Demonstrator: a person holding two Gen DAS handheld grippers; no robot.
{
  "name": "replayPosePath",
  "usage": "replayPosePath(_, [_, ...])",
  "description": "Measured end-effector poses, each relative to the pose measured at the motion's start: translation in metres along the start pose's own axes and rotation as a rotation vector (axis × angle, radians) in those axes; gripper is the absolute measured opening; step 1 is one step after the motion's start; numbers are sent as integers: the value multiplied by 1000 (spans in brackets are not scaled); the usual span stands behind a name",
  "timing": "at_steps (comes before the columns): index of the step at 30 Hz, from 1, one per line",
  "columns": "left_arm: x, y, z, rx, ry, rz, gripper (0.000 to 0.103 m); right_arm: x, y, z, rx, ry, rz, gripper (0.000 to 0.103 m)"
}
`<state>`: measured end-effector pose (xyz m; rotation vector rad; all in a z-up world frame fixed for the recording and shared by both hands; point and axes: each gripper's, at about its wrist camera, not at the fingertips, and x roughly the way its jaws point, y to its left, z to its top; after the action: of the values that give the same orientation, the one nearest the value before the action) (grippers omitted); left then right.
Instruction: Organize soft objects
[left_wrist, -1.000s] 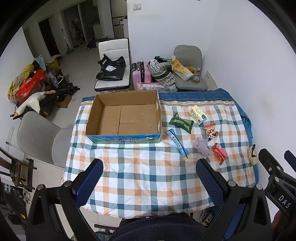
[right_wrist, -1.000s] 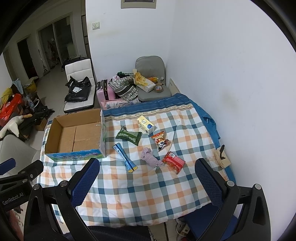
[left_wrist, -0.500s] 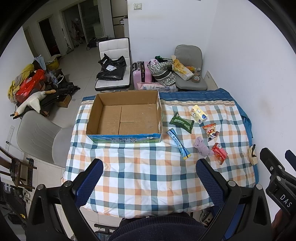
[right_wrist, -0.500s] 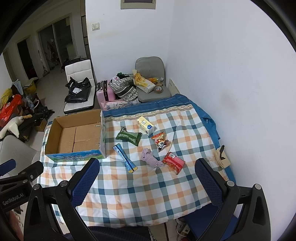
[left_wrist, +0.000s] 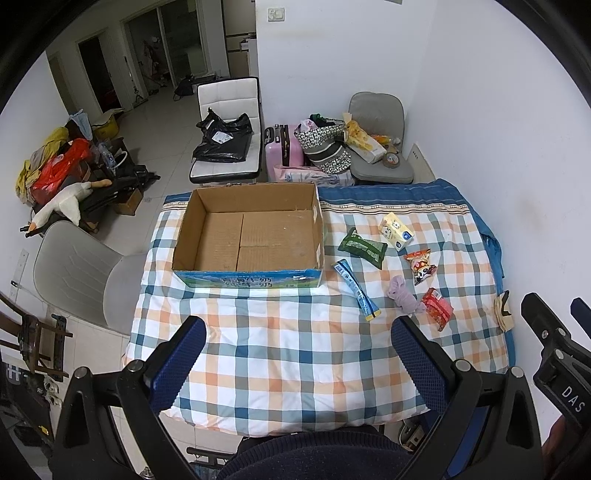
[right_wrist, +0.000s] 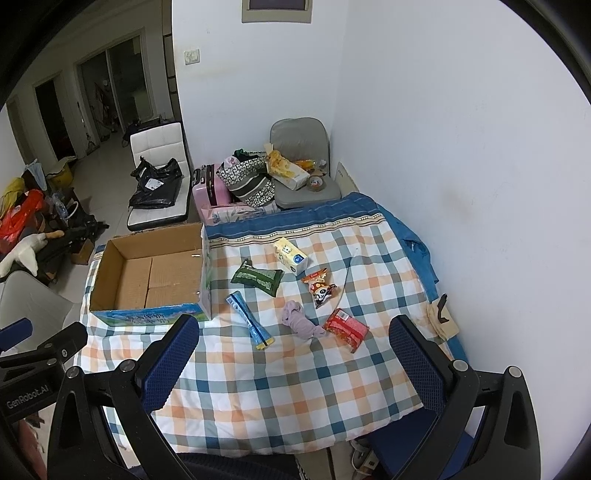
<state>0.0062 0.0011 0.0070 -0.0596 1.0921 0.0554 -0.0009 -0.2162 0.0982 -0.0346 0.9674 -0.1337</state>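
Note:
An empty cardboard box (left_wrist: 251, 236) (right_wrist: 147, 277) stands on the checked quilt (left_wrist: 280, 339) (right_wrist: 280, 369). To its right lie a green pouch (left_wrist: 364, 247) (right_wrist: 258, 277), a yellow tissue pack (left_wrist: 396, 232) (right_wrist: 291, 254), a blue stick pack (left_wrist: 356, 288) (right_wrist: 250, 320), a panda snack bag (left_wrist: 421, 265) (right_wrist: 320, 287), a lilac cloth (left_wrist: 403, 295) (right_wrist: 301, 320) and a red packet (left_wrist: 437, 313) (right_wrist: 346, 329). My left gripper (left_wrist: 299, 363) hangs open above the quilt's near edge. My right gripper (right_wrist: 291, 363) is open too, short of the items.
A grey chair (left_wrist: 77, 273) stands left of the table. Beyond it are a white chair with black bags (left_wrist: 225, 147), a pink suitcase (left_wrist: 282, 147) and a grey seat (left_wrist: 380, 147). A white wall (right_wrist: 461, 147) runs close along the right. A tan item (right_wrist: 441, 319) lies at the quilt's right edge.
Both views have drifted slightly; the items and box lie where they were, and both grippers remain open.

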Motion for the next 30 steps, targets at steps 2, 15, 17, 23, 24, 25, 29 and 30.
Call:
replayPosePath(2, [0, 0, 0, -1, -1, 0, 103, 1, 0, 6, 1, 0, 1, 103])
replayPosePath(15, [0, 1, -1, -2, -3, -1, 103, 0, 1, 8, 0, -4, 0, 103])
replayPosePath(17, [0, 0, -1, -2, -3, -1, 103, 0, 1, 7, 0, -6, -1, 103])
replayPosePath(23, [0, 1, -2, -2, -3, -1, 103, 1, 2, 8, -2, -4, 0, 103])
replayPosePath(24, [0, 1, -2, -2, -4, -2, 103, 1, 2, 7, -1, -4, -1, 103])
replayPosePath(25, [0, 1, -2, -2, -4, -2, 103, 1, 2, 5, 0, -7, -1, 103])
replayPosePath(29, [0, 1, -2, -1, -4, -4, 103, 2, 1, 5, 4, -8, 0, 103])
replayPosePath(30, [0, 1, -2, -2, -5, -6, 103, 3, 1, 5, 6, -6, -1, 103])
